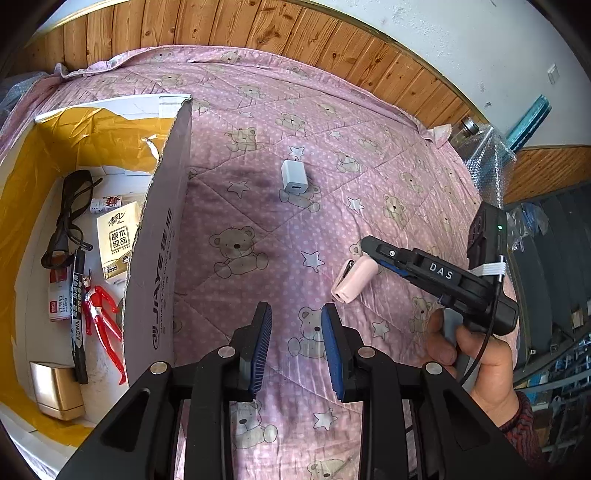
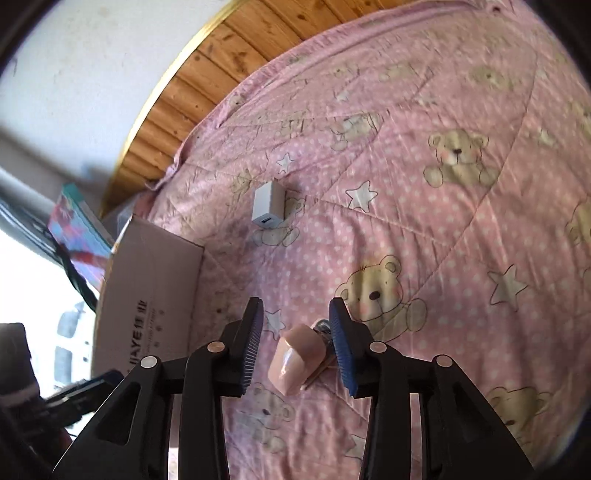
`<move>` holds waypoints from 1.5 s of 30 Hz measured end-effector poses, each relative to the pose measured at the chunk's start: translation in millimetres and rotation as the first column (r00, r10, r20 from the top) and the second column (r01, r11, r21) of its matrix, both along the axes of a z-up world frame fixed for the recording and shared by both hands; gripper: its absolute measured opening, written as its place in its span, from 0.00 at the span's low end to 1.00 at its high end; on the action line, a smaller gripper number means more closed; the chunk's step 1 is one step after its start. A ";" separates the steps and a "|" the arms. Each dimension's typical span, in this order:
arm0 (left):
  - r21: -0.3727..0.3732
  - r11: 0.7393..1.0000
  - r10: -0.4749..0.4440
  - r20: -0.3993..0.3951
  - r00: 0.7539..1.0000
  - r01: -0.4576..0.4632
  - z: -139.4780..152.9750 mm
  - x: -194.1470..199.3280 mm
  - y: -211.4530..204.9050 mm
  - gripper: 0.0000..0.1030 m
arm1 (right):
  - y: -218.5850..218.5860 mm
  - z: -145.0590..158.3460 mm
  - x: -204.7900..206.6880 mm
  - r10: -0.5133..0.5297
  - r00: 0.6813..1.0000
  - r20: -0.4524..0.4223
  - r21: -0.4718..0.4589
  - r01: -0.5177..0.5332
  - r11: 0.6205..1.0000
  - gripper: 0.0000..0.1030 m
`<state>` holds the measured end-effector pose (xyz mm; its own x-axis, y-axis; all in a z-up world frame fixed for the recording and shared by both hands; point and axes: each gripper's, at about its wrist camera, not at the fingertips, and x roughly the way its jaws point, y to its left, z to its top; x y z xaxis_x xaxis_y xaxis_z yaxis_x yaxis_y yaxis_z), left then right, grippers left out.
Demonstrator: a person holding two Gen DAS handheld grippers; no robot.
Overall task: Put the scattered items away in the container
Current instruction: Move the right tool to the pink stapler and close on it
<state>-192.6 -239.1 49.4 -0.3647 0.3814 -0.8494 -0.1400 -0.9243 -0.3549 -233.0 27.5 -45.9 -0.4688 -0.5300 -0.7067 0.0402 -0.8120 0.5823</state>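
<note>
A small pink oblong item (image 2: pixel 295 356) with a metal end lies on the pink bear-print quilt (image 2: pixel 443 229). It sits between the fingers of my right gripper (image 2: pixel 295 312), which stands open; the item is close against the right finger. In the left wrist view the same pink item (image 1: pixel 352 280) lies at the tip of the right gripper (image 1: pixel 376 254). A white charger cube (image 1: pixel 293 177) rests alone farther up the quilt. My left gripper (image 1: pixel 295 314) is open and empty, just right of the cardboard box (image 1: pixel 162 236).
The box holds black glasses (image 1: pixel 70 214), a tissue pack (image 1: pixel 118 240), a black marker (image 1: pixel 78 314), a red toy figure (image 1: pixel 101 317) and a gold case (image 1: pixel 57 391). A hand (image 1: pixel 476 354) holds the right gripper. Wood panelling (image 1: pixel 258 26) lines the bed's far side.
</note>
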 end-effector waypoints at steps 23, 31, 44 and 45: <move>0.066 0.998 -0.003 0.017 1.000 0.002 -7.1 14.9 8.2 0.34 | -26.8 6.8 76.6 0.079 0.996 0.031 0.369 -0.085 0.925 0.27; 0.072 0.996 -0.054 0.035 0.998 0.051 -16.8 20.3 22.5 0.34 | -27.6 19.5 82.9 0.106 0.994 0.017 0.350 -0.105 0.931 0.43; 0.096 0.994 -0.057 0.054 0.997 0.052 -26.5 22.8 22.7 0.34 | -89.8 48.3 -73.9 0.164 0.986 0.001 0.363 -0.154 0.919 0.46; 0.097 0.994 -0.049 0.055 0.997 0.044 -26.9 22.2 20.2 0.34 | -97.0 42.5 -89.3 0.162 0.987 0.012 0.380 -0.154 0.912 0.46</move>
